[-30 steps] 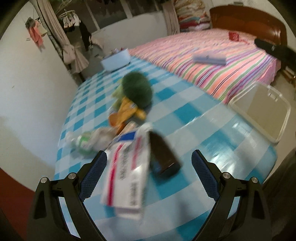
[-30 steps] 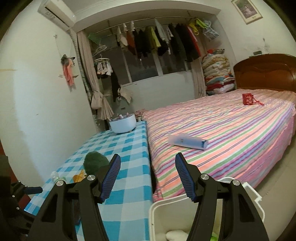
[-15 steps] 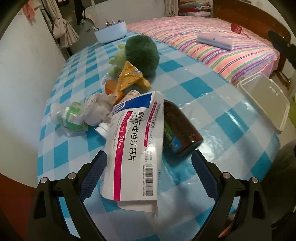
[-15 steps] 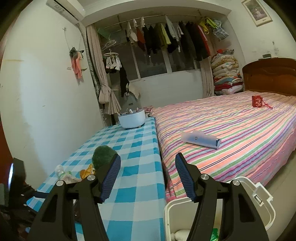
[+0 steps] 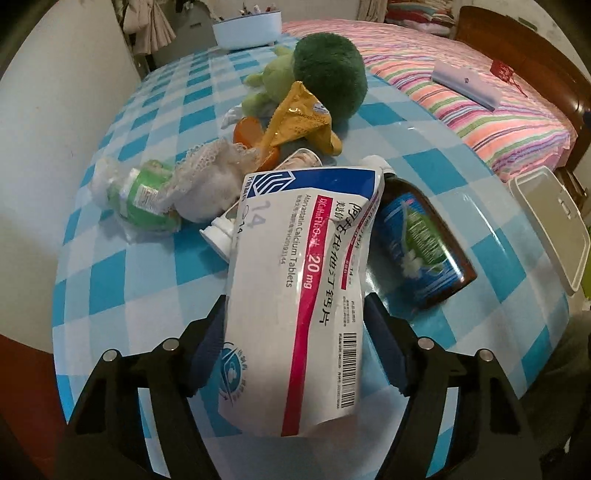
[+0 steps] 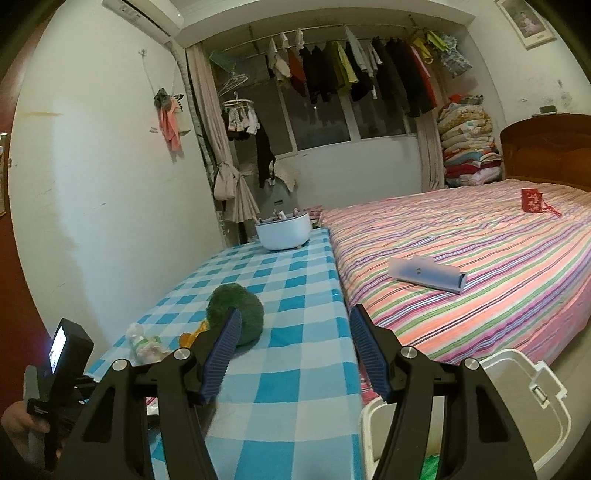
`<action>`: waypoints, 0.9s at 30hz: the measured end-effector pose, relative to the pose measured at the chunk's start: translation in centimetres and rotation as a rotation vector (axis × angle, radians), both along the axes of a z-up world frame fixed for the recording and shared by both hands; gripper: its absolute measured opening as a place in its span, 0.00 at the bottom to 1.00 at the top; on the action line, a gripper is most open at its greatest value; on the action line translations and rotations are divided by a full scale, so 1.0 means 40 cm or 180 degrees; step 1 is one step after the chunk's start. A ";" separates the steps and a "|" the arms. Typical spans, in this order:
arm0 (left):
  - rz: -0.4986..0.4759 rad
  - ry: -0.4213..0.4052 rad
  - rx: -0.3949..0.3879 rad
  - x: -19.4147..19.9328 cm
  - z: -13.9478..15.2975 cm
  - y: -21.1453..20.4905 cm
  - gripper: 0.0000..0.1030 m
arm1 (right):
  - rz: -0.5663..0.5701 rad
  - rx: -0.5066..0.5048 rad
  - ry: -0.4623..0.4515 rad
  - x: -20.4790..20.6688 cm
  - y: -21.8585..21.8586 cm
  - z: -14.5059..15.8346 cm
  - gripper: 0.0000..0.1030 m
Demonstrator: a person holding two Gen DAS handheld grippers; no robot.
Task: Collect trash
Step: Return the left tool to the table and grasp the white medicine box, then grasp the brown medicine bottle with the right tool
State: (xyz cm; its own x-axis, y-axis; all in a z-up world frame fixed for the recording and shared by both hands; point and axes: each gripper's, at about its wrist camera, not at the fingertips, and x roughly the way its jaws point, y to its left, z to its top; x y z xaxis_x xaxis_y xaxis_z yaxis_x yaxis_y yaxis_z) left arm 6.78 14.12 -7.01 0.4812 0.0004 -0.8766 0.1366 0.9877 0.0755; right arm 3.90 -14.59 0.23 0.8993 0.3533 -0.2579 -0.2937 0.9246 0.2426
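**A:** While everyone stares at the claw, look at the clutter on the checked table (image 5: 155, 284). Behind the white medicine pouch (image 5: 295, 295), toward 12 o'clock, there's a yellow wrapper (image 5: 301, 118) leaning on a green plush toy (image 5: 328, 70), with an orange lid (image 5: 249, 133) tucked under it. At 10 o'clock lies a crushed plastic bottle (image 5: 142, 194) with a lacy white wad (image 5: 207, 177) against it. A brown glass bottle (image 5: 424, 247) lies on its side just at 2 o'clock, touching the pouch's edge.

**B:** Any containers?

**A:** White bowl (image 5: 245, 27) at the far end of the table, small bits poking out, can't tell what. The white bin (image 6: 472, 417) sits on the floor off the table's near corner, lid flipped up; something green at the bottom, too little of it in view to name.

**B:** And the grippers?

**A:** Left gripper (image 5: 295, 350) tilts steeply down over the table, jaws just been closing, pouch between them. Both pads sit right at the pouch's sides, looks like pinching it. Right gripper (image 6: 293, 354) is nearly level, aimed across the table toward the bed (image 6: 480, 251), jaws spread, nothing between them. A hand (image 6: 16, 424) shows at the right view's 8 o'clock, wrapped round the other handle.
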 end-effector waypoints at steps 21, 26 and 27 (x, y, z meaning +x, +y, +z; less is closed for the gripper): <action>0.0316 -0.0617 -0.0093 -0.044 0.081 0.065 0.60 | 0.0829 -0.0309 0.0791 0.077 0.232 -0.081 0.58; 0.0350 -0.0649 -0.0162 -0.050 0.087 0.082 0.60 | 0.0923 -0.0433 0.1165 0.110 0.308 -0.126 0.58; 0.0348 -0.0656 -0.0162 -0.052 0.088 0.083 0.60 | 0.0921 -0.0465 0.1214 0.118 0.317 -0.133 0.58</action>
State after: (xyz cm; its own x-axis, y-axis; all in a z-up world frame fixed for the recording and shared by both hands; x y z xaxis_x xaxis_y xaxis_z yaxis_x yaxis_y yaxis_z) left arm 4.72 17.45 -3.48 0.6496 0.0206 -0.7600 0.0155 0.9991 0.0403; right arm 8.61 -1.91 -5.09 0.6019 0.5099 -0.6146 -0.4587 0.8507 0.2566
